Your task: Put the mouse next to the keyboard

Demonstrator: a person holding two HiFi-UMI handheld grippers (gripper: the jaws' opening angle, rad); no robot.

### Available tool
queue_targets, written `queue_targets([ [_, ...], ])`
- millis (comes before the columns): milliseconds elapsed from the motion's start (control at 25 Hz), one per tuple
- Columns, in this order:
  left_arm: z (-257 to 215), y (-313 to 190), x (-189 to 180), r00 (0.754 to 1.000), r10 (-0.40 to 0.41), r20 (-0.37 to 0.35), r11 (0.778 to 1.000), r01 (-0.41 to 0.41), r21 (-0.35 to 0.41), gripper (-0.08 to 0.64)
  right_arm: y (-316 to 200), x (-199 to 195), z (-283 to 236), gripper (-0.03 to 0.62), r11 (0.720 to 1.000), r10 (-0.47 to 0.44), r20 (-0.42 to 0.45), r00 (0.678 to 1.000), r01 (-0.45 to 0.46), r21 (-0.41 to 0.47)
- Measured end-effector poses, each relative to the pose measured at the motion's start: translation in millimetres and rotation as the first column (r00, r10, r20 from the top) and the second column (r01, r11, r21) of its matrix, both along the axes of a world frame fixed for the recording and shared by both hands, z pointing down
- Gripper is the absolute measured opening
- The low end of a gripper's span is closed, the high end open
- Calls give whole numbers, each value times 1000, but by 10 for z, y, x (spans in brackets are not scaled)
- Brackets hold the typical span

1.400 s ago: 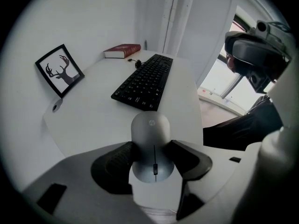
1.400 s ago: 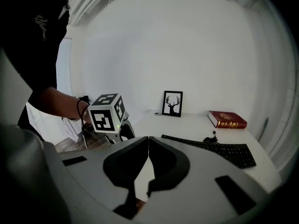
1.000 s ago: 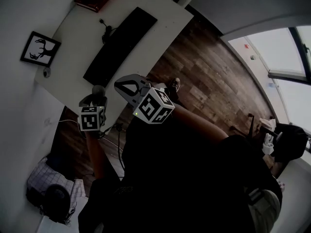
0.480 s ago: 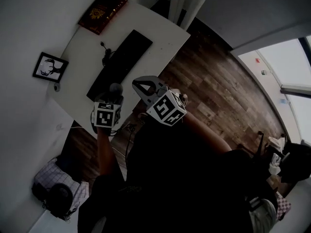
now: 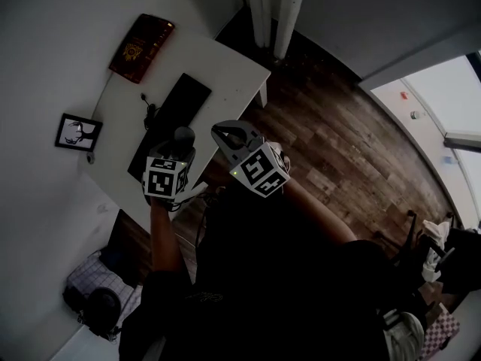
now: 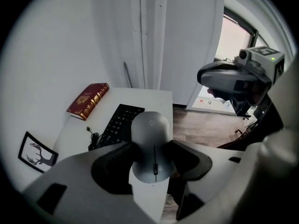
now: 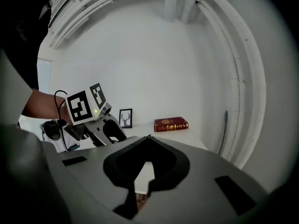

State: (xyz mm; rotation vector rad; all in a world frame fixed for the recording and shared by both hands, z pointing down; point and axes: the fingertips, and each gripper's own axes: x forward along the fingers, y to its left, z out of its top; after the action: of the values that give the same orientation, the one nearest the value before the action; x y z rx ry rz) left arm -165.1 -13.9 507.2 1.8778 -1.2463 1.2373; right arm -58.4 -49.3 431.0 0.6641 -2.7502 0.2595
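Left gripper view: the mouse (image 6: 149, 129) is clamped between the fingers of the left gripper (image 6: 153, 158). The jaws stand wide and press on its two flanks, and it is held up off the table (image 6: 156, 101). Beyond the fingertips the keyboard (image 6: 120, 122) is seen lying lengthwise. A bare white strip of table is noted ahead of the right finger, running between the keyboard's long side and the table's right edge, with floor (image 6: 210, 127) past that edge. Ahead of the left finger a coiled cable (image 6: 93, 135) lies against the keyboard's other side. A book (image 6: 88, 101) is seen further out by the wall and a frame (image 6: 37, 152) to the far left.

The keyboard's near end and the table's near edge are covered by the mouse and the left finger. How high the mouse stands above the table cannot be judged.

In the right gripper view the right gripper (image 7: 148, 138) is seen with its fingertips brought together and nothing between them. It is held in the air, well apart from the table.

In the head view much of the lower frame is taken up by the person's dark clothing.
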Motion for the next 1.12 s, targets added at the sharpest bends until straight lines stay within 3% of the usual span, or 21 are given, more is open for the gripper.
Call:
queue_targets([
  [200,-40,-98,282,1000,5,-2,1000,-5,-9,261,-158,246,30,21,999,19,31,999,-18,-35],
  [360,-87,-181,286,999,37,23,999,-37,-12,261,-222,288,87,21,997,41,37,998,-39,-61],
  [560,-126,-439,256,986,153,69,988,-151,-25,261,-336,350,180,21,994,77,36,996,-74,-85],
  [720,-140,-719,344,948,310,78,951,-307,-45,261,-482,439,307,21,987,114,-1,993,-113,-113],
  [920,-39,-1150,376,900,429,76,902,-424,-77,261,-725,416,372,21,983,122,-52,991,-128,-128],
  [1000,28,-1349,391,871,487,71,873,-482,-79,261,-841,365,426,21,980,124,-68,990,-133,-146],
  [1120,156,-1650,419,806,587,79,809,-580,-93,261,-1019,290,542,21,979,114,-106,988,-130,-156],
])
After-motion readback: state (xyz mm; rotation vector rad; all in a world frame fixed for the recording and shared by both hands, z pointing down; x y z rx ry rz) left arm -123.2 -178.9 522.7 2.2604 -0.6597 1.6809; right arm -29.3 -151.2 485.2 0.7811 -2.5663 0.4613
